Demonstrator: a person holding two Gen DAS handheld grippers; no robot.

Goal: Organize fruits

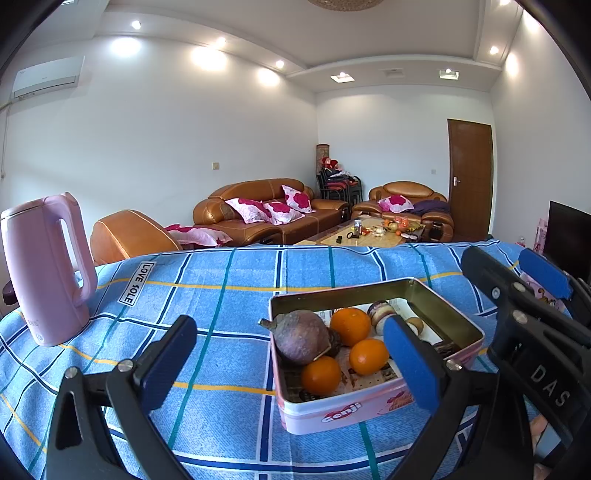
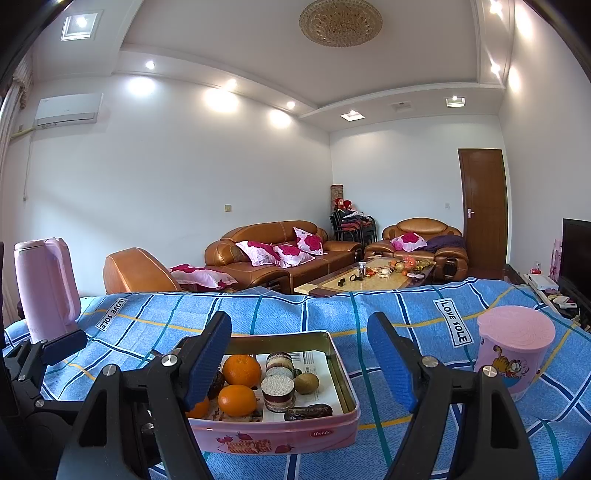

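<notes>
The room had white walls [image 2: 184, 166] and a white ceiling [image 2: 258, 44] with small bright spotlights and a round golden ornament [image 2: 340, 22]. An air conditioner [image 2: 68, 109] hung high on the left wall. Brown leather sofas [image 2: 280, 247] with pink flowered cushions stood around a low coffee table [image 2: 369, 278]. A brown wooden door [image 2: 483, 210] was closed at the right.

We see the right gripper's left finger [image 2: 207, 358] hiding part of the third orange [image 2: 199, 408]; the television [image 2: 578, 254] is cut off at right.
</notes>
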